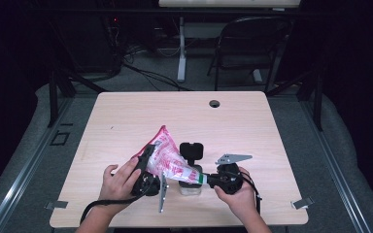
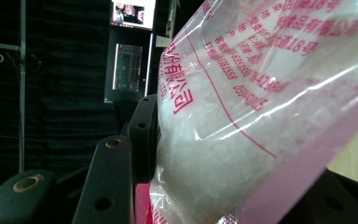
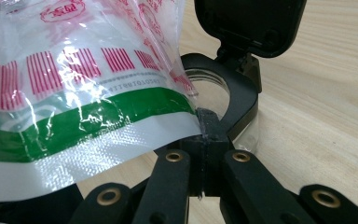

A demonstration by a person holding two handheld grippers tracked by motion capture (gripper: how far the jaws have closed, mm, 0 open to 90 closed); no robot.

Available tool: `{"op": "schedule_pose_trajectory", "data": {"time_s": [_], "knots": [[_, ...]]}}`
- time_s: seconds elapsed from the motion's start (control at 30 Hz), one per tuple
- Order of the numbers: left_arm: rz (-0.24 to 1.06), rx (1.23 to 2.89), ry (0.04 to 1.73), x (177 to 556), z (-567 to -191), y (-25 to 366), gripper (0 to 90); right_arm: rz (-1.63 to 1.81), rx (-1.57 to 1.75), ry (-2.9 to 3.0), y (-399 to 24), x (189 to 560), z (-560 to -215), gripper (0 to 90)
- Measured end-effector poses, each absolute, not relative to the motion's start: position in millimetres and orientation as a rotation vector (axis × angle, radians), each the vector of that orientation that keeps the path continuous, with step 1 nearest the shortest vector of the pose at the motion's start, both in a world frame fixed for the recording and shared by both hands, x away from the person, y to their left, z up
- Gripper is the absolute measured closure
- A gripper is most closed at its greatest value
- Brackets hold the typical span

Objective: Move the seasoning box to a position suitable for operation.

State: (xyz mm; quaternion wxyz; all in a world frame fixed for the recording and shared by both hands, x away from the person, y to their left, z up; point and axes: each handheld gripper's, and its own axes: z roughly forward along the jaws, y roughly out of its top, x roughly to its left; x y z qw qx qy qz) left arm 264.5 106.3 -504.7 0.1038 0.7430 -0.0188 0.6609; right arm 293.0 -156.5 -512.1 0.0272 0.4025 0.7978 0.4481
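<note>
gripping the plastic bag (image 1: 167,158) from both ends, the two grippers are holding it tilted above a small clear jar (image 1: 190,187) near the front edge of the wooden table (image 1: 126,116). the left gripper (image 1: 145,162) is clamping the fat upper part of the bag; in the left gripper view the white grainy contents (image 2: 205,158) are bulging against one black jaw, while the other jaw is lying hidden behind the bag at the lower right, so only its dark edge is showing. the red print on the bag (image 2: 261,70) is running off the frame and is too close and skewed to read fully.

the right gripper (image 1: 212,180) is pinching the bag's lower corner, its jaws squeezed together on the film; in the right gripper view the pads are meeting on the sealed edge just beyond the green band (image 3: 88,121). behind them the jar's mouth (image 3: 212,91) is partly covered by the bag and by its black collar, and its flip lid (image 3: 249,23) is standing open, cut off at the top of the frame. whether anything is leaving the bag cannot be told, since the corner is blocking the opening.

in the high view the person's hands (image 1: 119,182) are covering most of both gripper bodies, and the jar is mostly hidden under the bag and the right gripper.
</note>
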Motion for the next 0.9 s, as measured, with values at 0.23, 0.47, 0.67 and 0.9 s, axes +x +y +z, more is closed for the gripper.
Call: {"op": "schedule_pose_trajectory", "data": {"time_s": [0.23,0.47,0.67,0.9], "knots": [[1.942,2.196,-0.054,264.3,-504.3,105.8,59.5,1.399,1.25,2.457,-157.6,293.7,-512.7,90.0],[1.937,2.191,-0.054,264.3,-502.7,106.5,60.0,1.41,1.265,2.451,-157.9,293.9,-513.9,90.0],[1.95,2.165,-0.053,262.5,-497.8,107.7,60.0,1.409,1.267,2.449,-158.8,294.3,-514.1,90.0],[1.958,2.16,-0.074,261.6,-498.0,106.4,60.1,1.405,1.283,2.433,-161.2,295.2,-514.3,90.0]]}}
